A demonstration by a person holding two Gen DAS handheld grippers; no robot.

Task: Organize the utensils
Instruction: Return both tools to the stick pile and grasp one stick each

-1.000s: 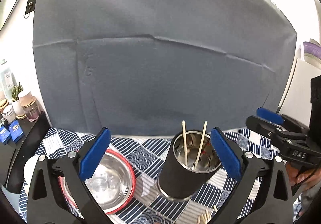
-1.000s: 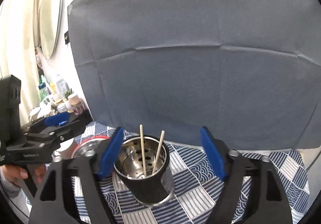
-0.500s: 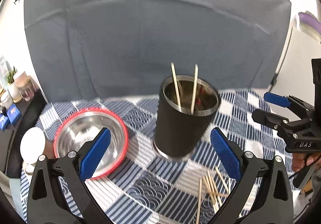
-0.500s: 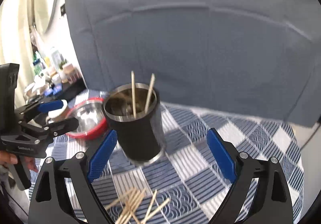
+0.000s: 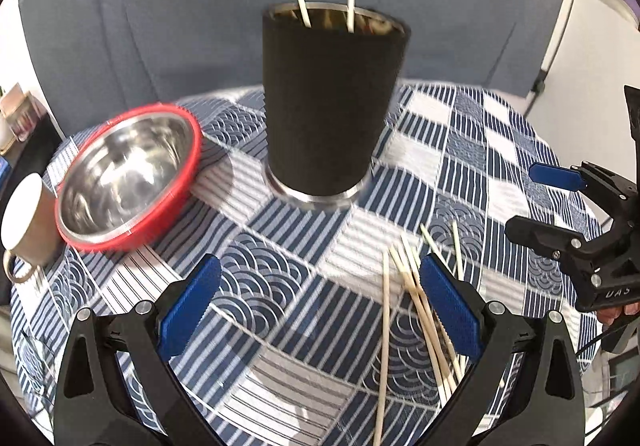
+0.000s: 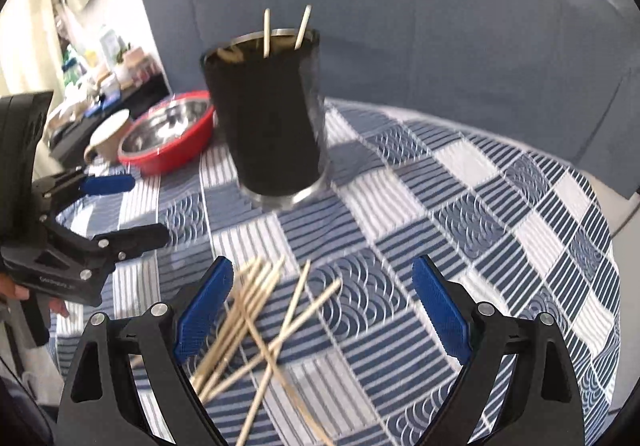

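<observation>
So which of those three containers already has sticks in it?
The tall black cup: two wooden sticks poke out. The red-rimmed steel bowl and mug show none.

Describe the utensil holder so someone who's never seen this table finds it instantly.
On the round table under the blue-and-white patchwork cloth, look past the loose chopsticks to the middle. The utensil holder stands upright beside the red-rimmed steel bowl. It is the only tall black cylinder there, with a steel rim and base and two chopsticks sticking out of it.

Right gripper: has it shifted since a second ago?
Yes. The right gripper has tilted down toward the loose chopsticks; the black holder now sits higher in its view.
</observation>
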